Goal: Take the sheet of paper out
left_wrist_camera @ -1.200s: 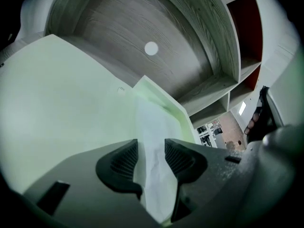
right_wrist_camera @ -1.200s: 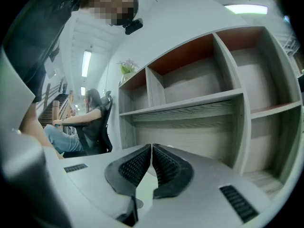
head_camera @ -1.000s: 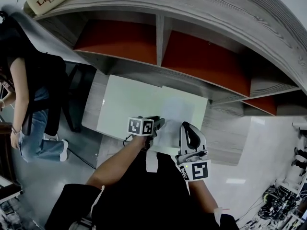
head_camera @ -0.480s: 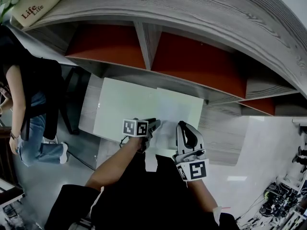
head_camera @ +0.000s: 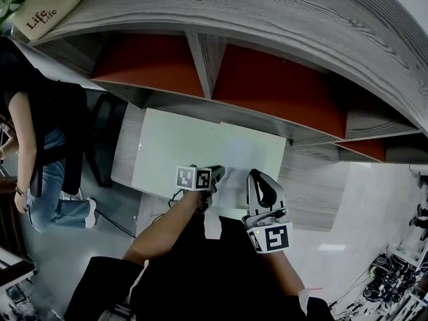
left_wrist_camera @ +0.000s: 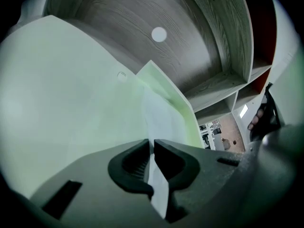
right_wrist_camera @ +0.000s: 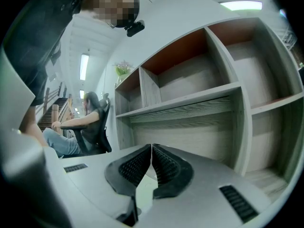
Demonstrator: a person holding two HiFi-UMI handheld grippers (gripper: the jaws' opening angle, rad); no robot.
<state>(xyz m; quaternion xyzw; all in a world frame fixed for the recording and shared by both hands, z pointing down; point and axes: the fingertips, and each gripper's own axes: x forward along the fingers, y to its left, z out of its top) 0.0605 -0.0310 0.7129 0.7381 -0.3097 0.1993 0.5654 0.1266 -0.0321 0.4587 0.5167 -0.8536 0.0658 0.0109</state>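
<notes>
A white sheet of paper [head_camera: 244, 156] lies on the right half of a pale green flat folder [head_camera: 167, 146] on the wooden desk. My left gripper [head_camera: 218, 173] is at the sheet's near edge. In the left gripper view the sheet [left_wrist_camera: 161, 113] runs back into the left gripper [left_wrist_camera: 153, 144]. Its jaws have just been closing and now pinch the sheet's edge. My right gripper [head_camera: 257, 175] hovers just right of it above the sheet's near right corner. In the right gripper view the right gripper [right_wrist_camera: 151, 148] is shut, with nothing between the pads.
Curved wooden shelves with red back panels [head_camera: 267, 85] overhang the desk's far side. A person [head_camera: 40, 132] sits on a black chair at the left. A cream bag [head_camera: 47, 9] lies on the shelf top. Cables [head_camera: 394, 279] lie on the floor at the lower right.
The view has shifted a little. Both grippers keep their places at the sheet's near edge.
</notes>
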